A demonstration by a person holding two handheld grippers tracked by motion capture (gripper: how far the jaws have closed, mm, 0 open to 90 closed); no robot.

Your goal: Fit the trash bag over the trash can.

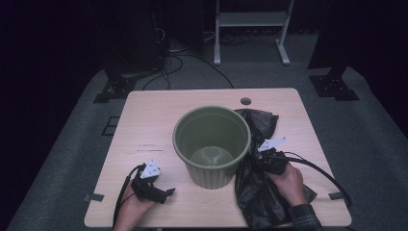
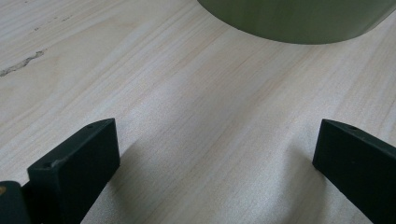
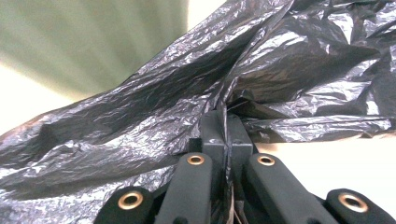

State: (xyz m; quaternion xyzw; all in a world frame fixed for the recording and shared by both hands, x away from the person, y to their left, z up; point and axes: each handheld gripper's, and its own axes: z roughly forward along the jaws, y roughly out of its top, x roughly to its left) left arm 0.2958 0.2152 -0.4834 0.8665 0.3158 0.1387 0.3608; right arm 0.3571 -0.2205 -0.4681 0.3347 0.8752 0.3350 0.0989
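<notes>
While the right gripper (image 3: 226,122) pinches a fold of the black bin bag (image 1: 260,187), its jaws shut tight on the plastic, the bag lies crumpled against the green bin (image 1: 211,144), probably to be lifted and opened over it. The left gripper (image 1: 166,194) rests empty beside the bin, jaws wide apart, likely waiting to take another edge.
</notes>
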